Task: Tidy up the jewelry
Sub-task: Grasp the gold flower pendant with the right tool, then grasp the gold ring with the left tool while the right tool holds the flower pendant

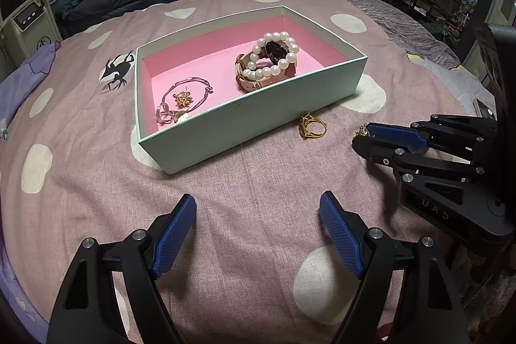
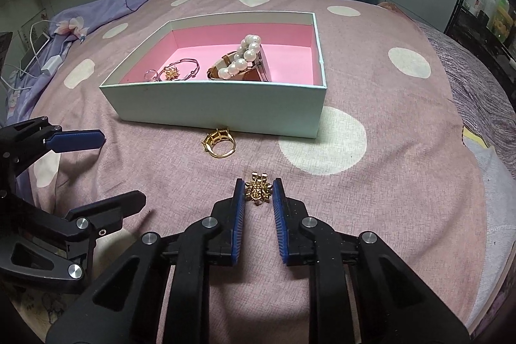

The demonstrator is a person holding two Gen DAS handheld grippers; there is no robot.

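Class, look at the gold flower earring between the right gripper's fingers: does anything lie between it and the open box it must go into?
Yes. A gold ring lies on the bedspread between the earring and the box, slightly left of the straight line. The box's near wall must also be cleared. The left gripper stands off to the left.

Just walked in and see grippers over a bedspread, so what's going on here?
A person holding two grippers is sorting jewelry into a box with a pink lining. The right gripper has its pads against a gold flower earring lying on the bedspread. The left gripper hangs open nearby, holding nothing. A gold ring lies outside the box. A pearl bracelet, a watch and smaller pieces are already inside.
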